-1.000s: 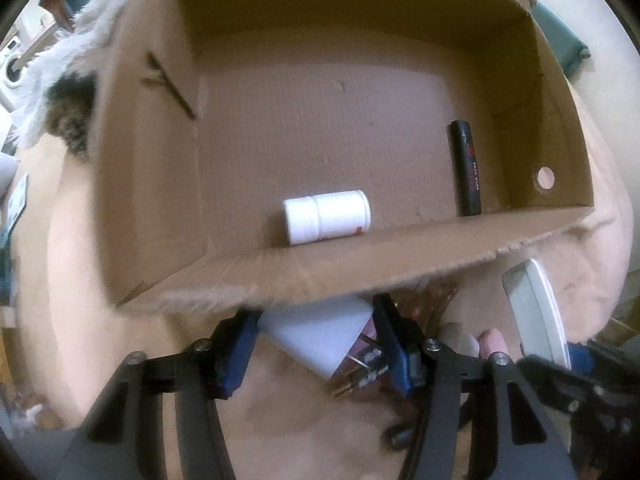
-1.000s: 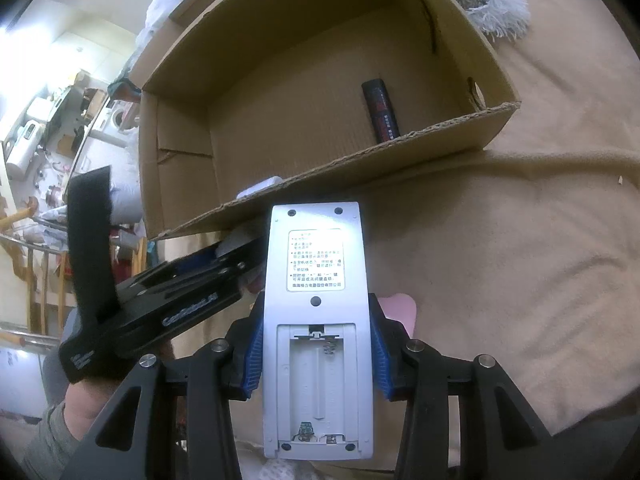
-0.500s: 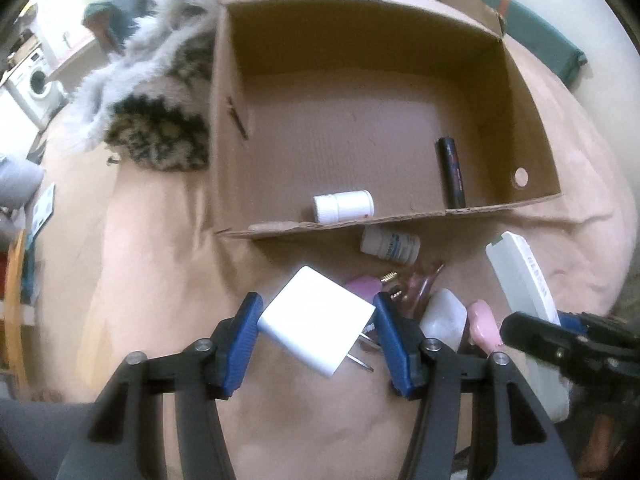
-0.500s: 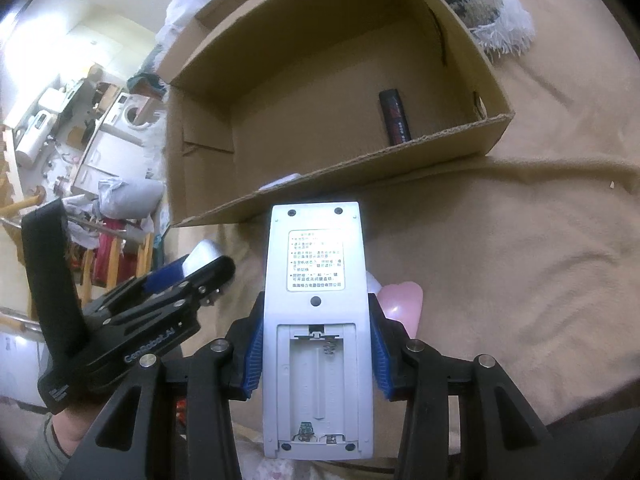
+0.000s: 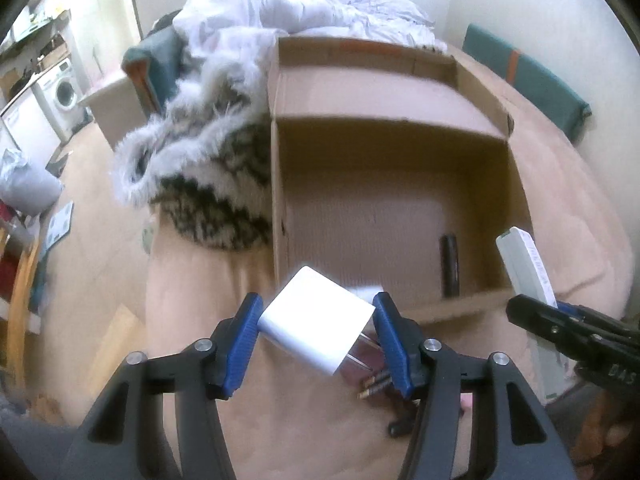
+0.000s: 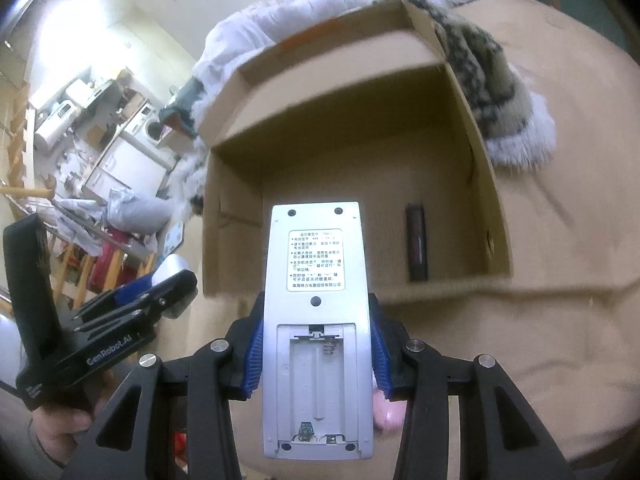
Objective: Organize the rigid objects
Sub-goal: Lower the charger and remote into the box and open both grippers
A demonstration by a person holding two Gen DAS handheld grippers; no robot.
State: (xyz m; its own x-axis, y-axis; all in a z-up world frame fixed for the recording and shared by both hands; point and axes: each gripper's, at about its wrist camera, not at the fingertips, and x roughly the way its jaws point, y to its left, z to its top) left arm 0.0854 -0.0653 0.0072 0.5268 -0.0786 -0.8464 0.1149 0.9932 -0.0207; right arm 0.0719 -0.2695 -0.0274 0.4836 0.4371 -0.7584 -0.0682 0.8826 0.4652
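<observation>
My left gripper [image 5: 316, 320] is shut on a white plug adapter [image 5: 316, 324] with metal prongs and holds it above the tan blanket, just before the near wall of an open cardboard box [image 5: 276, 184]. My right gripper [image 6: 316, 340] is shut on a white remote control [image 6: 316, 308], back side up with its battery bay open, also raised before the box [image 6: 484, 184]. The remote also shows at the right in the left wrist view [image 5: 528, 268]. A black cylinder [image 5: 449, 264] lies inside the box on its floor, seen too in the right wrist view [image 6: 416, 248].
A furry spotted throw [image 5: 200, 184] and white bedding [image 5: 304, 8] lie against the box's left and far sides. Small items [image 5: 376, 388] lie on the blanket under my left gripper. A pink object [image 6: 386, 416] lies under my right gripper. The left gripper's body [image 6: 104, 320] is left of the remote.
Both grippers have risen and pulled back from the box with their objects still held. The white bottle in the box is now hidden behind the adapter.
</observation>
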